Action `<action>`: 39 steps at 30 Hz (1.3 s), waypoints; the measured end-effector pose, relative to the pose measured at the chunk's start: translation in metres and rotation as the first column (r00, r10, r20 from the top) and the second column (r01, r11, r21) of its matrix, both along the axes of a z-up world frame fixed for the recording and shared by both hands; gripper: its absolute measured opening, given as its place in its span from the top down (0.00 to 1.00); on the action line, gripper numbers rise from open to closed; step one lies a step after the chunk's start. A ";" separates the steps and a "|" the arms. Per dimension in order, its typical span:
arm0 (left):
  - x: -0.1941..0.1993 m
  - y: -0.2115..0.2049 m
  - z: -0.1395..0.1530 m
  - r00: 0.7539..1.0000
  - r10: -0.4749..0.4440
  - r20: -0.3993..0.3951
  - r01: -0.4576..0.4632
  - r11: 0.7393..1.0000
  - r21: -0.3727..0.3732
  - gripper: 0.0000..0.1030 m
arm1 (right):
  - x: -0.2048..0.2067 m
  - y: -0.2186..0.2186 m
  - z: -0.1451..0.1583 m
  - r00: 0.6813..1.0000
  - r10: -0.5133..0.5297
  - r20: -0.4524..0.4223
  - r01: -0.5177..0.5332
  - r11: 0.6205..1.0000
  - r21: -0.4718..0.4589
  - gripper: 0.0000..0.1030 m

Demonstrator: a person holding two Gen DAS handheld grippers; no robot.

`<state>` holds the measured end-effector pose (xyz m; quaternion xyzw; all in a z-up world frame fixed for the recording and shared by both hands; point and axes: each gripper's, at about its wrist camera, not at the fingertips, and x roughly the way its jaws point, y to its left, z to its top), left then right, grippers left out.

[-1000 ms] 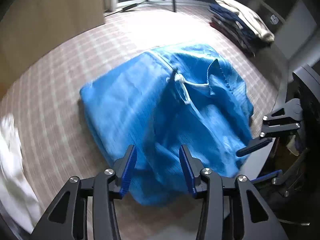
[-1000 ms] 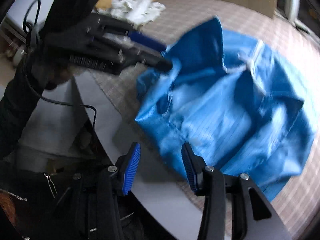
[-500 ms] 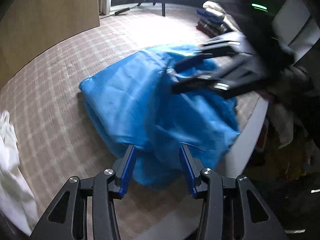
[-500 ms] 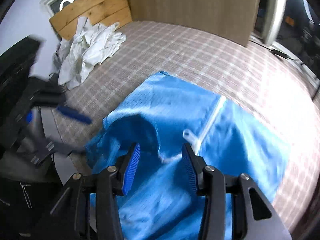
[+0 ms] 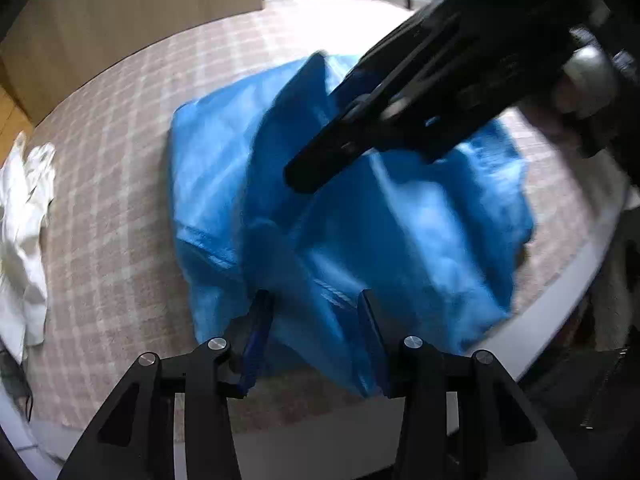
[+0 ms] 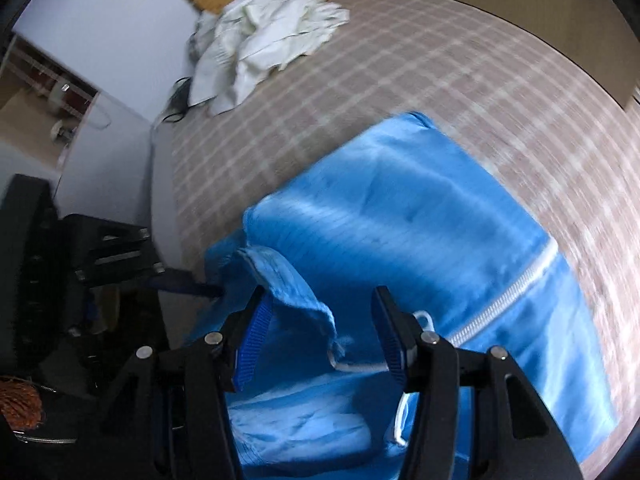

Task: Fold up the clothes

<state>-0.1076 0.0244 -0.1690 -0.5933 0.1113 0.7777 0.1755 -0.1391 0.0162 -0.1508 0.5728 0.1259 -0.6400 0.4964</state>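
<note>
Blue garment (image 6: 420, 220): rumpled, centre frame on checked tabletop (image 6: 400, 80). Right gripper (image 6: 320, 336): jaws spread, just been opening, a raised fold between them. Left gripper (image 5: 316, 336): spread over the garment's near edge; white clothes (image 6: 264, 36) upper left.

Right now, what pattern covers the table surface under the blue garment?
A beige-and-white plaid tablecloth, clearest in the right wrist view.

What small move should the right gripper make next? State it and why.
Probably close the right gripper on the raised flap of the blue garment. Its jaws, which have just been opening, stand open around that flap, above the white drawstring, gripping nothing yet.
</note>
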 end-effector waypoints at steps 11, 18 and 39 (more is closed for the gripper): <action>0.004 -0.024 0.013 0.997 0.073 -0.009 -0.072 0.995 0.074 0.99 | -0.002 -0.018 -0.010 0.993 0.117 0.006 -0.117 0.993 0.006 0.94; 0.019 -0.036 0.029 0.999 0.049 -0.022 -0.045 0.988 0.145 1.00 | -0.019 -0.004 0.005 0.962 0.222 0.160 -0.219 0.975 -0.037 0.97; 0.027 -0.017 0.018 0.996 -0.087 -0.021 0.088 0.994 0.071 0.99 | -0.058 -0.012 -0.026 0.990 0.002 0.140 -0.018 0.993 0.113 0.92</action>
